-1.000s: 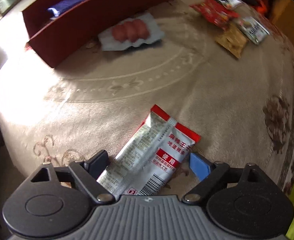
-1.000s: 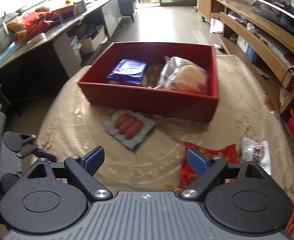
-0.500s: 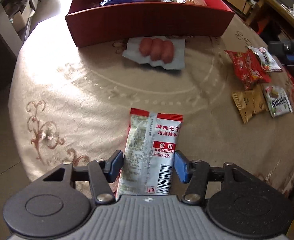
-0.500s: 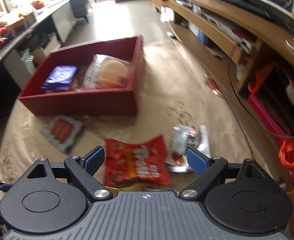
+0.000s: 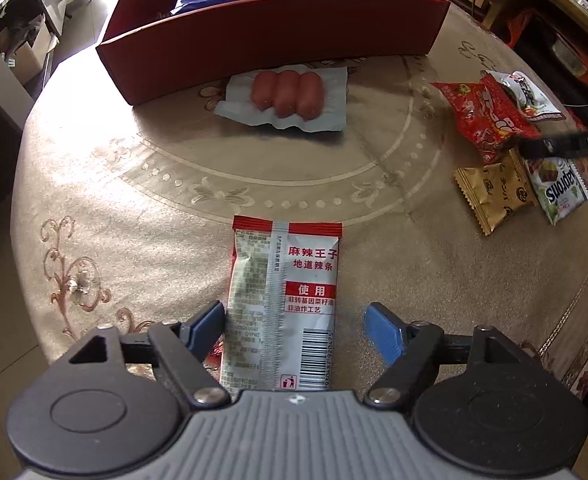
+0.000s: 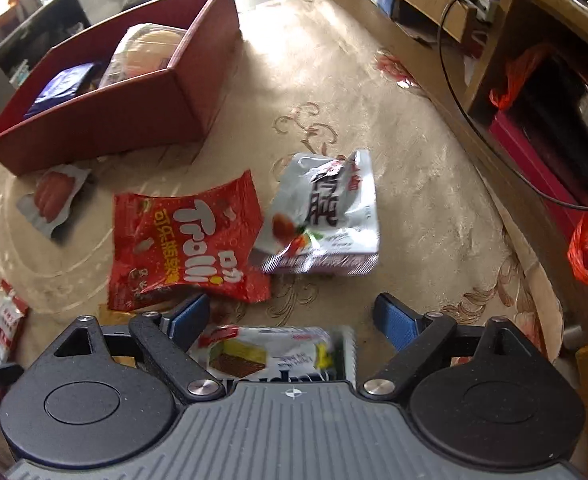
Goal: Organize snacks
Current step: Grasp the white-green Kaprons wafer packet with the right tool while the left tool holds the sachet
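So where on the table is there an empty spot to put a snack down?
The bare middle of the tablecloth, between the sausage pack and the spicy strip packet, is free. It's crowded at the right, around the red gummy bag and gold packet.

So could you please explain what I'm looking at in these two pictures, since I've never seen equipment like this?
A person holds a two-finger gripper in each hand, and each carries a wide-angle camera looking along its blue-padded fingers. The left gripper straddles a white-and-red snack packet; its jaws have just been opening, and the right pad stands clear of it. The right gripper is open over a white wafer packet, beside a red Trolli bag and a crumpled white bag. All lie on a beige tablecloth. A sausage pack sits before the red box, which already holds snacks.
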Motion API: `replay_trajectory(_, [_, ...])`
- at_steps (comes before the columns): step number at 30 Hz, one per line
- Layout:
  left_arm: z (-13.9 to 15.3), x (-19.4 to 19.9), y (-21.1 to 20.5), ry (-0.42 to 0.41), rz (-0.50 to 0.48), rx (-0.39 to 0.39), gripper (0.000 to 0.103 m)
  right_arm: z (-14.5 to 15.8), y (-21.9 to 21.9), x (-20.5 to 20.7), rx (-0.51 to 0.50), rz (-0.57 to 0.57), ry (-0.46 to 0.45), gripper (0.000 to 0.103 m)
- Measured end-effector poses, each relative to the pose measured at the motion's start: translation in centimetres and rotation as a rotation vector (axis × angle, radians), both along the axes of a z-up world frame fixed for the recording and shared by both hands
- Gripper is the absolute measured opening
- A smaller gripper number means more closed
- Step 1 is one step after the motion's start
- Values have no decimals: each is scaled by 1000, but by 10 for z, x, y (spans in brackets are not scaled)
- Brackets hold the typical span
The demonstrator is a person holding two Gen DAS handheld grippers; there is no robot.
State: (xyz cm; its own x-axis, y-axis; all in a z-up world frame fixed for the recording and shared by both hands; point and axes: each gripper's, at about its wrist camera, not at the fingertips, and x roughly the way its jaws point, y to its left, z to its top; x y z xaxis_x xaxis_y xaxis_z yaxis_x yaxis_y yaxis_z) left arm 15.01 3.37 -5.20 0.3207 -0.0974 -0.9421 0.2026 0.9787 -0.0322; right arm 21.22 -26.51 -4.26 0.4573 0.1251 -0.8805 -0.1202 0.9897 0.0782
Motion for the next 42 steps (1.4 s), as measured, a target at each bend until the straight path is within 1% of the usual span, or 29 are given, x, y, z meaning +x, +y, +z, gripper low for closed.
replay_trajectory(2, [0, 1, 0, 5, 2, -3, 73, 1, -1, -11, 27, -13, 50, 93])
replay_trajectory(4, [-1, 1, 0, 7, 6, -7, 74, 3, -2, -27, 92, -25, 106, 93])
replay_trajectory(8, [-1, 1, 1, 7, 12, -12, 75, 11, 3, -66, 217, 33, 152, 92])
replay_trajectory(9, [-1, 1, 1, 7, 15, -14, 76, 14, 5, -72, 213, 49, 137, 92])
replay_trajectory(10, [-1, 1, 1, 6, 18, -16, 76, 18, 7, -73, 173, 44, 106, 92])
replay_trajectory(12, [-1, 1, 1, 5, 21, -14, 76, 24, 12, -71, 42, 35, 27, 92])
replay_trajectory(13, [-2, 1, 1, 5, 18, -14, 77, 26, 17, -69, -30, 60, -6, 92])
replay_trajectory(14, [-2, 1, 0, 4, 15, -15, 78, 26, 23, -67, -98, 112, -27, 92])
replay_trajectory(15, [-2, 1, 1, 2, 13, -16, 78, 25, 29, -62, -151, 179, -26, 92])
replay_trajectory(19, [-3, -2, 0, -6, -22, -15, 81, 17, 49, -54, -276, 430, -14, 93])
replay_trajectory(21, [-4, -4, 0, -10, -40, -13, 82, 10, 61, -51, -304, 509, 3, 92])
replay_trajectory(22, [-3, -4, 0, -11, -44, -13, 82, 8, 66, -48, -301, 530, 7, 92])
replay_trajectory(23, [-3, -4, 0, -12, -46, -16, 82, 4, 71, -49, -295, 551, 7, 90])
replay_trajectory(24, [-3, -4, 1, -12, -50, -17, 82, -2, 77, -50, -313, 564, 12, 89])
replay_trajectory(26, [-4, -5, 2, -13, -48, 5, 82, -9, 84, -55, -344, 562, 7, 88])
replay_trajectory(27, [-4, -6, 2, -22, -53, 14, 82, -8, 84, -57, -340, 555, -4, 87])
replay_trajectory(28, [-4, -7, 2, -29, -55, 18, 83, -7, 82, -58, -323, 538, -1, 83])
replay_trajectory(29, [-4, -8, 3, -34, -54, 18, 83, -7, 78, -58, -290, 507, 9, 76])
replay_trajectory(30, [-4, -8, 4, -39, -48, 18, 84, -6, 73, -59, -255, 478, 20, 75])
replay_trajectory(31, [-4, -9, 4, -41, -36, 20, 85, -6, 71, -61, -248, 450, 10, 71])
replay_trajectory(33, [-4, -10, 6, -40, -15, 21, 84, -4, 71, -64, -252, 418, 12, 70])
replay_trajectory(35, [-3, -11, 7, -47, 10, 20, 81, -4, 71, -69, -259, 389, 7, 70])
replay_trajectory(36, [-2, -12, 7, -51, 22, 21, 75, -2, 70, -71, -259, 374, 4, 69])
replay_trajectory(37, [0, -12, 7, -53, 31, 19, 63, -2, 70, -72, -255, 359, 1, 69])
replay_trajectory(38, [2, -12, 6, -59, 41, 21, 56, 0, 71, -73, -246, 344, -6, 67])
replay_trajectory(39, [5, -13, 6, -66, 52, 24, 50, 4, 72, -73, -236, 329, -14, 66])
replay_trajectory(42, [5, -12, 8, -65, 82, 12, 49, 14, 74, -81, -186, 288, -43, 66])
